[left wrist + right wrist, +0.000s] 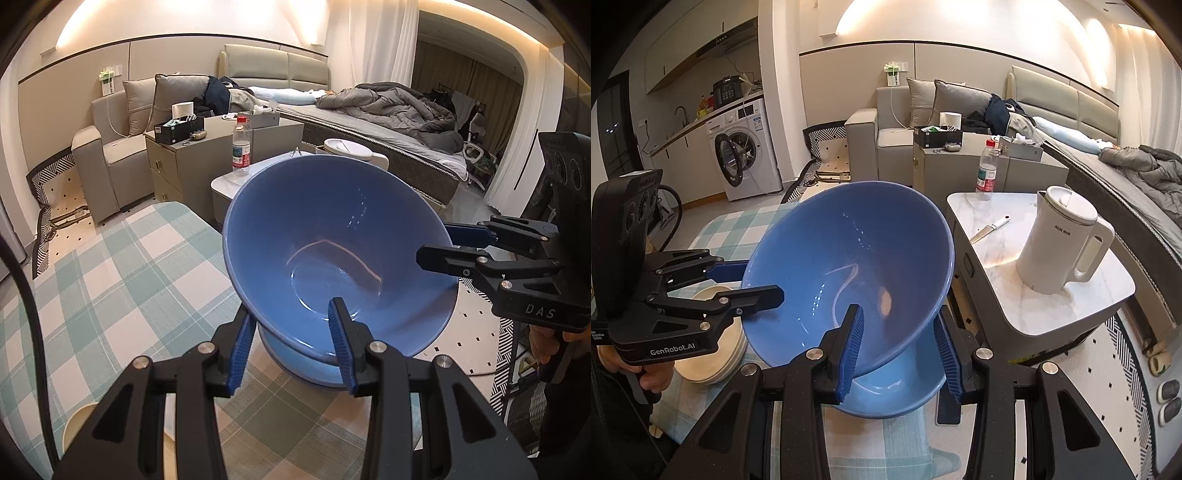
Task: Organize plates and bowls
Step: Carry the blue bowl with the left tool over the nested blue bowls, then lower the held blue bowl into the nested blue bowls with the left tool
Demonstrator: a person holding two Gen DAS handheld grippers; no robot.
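A big blue bowl (332, 229) (849, 258) hangs tilted, its mouth towards both cameras. My left gripper (291, 317) (753, 280) is shut on the bowl's wall, one finger inside and one outside. Across the bowl, my right gripper (897, 321) (439, 245) is shut on the opposite side of the rim in the same way. Right under the held bowl a second blue bowl (306, 365) (894, 391) stands upright on the checked tablecloth (129, 277). Whether the two bowls touch is hidden. A stack of beige plates (713, 354) lies beside the lower bowl.
Beyond the cloth's far edge stands a marble side table (1052, 306) with a white kettle (1060, 243), a knife (991, 229) and a water bottle (987, 170). A person's hand (646, 376) holds the left gripper's handle. A sofa, cabinet and bed are farther back.
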